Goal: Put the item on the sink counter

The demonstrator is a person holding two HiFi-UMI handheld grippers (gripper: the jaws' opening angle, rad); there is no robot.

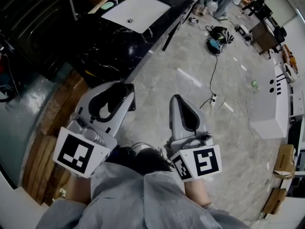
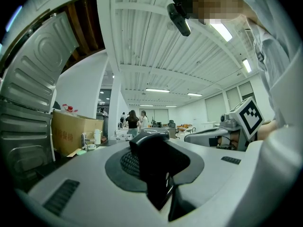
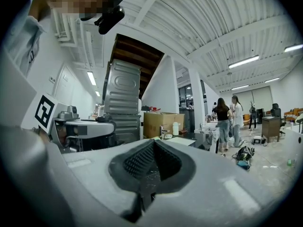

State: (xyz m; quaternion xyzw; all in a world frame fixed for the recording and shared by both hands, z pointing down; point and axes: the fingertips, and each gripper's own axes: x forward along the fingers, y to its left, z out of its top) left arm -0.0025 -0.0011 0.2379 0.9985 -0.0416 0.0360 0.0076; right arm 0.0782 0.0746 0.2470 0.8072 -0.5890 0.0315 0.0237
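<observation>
L tool is shut on a small black chunky item, well short of the black stone sink counter. Item looks hard & light, maybe smooth, so I'd grip round its middle. R tool is pinched shut, empty. No brand shows. Print on the brown cardboard box by the counter is too small to read.

Your left gripper points level, jaws clamped on a black item. Your right gripper runs parallel beside it — jaws closed together, nothing between them.
</observation>
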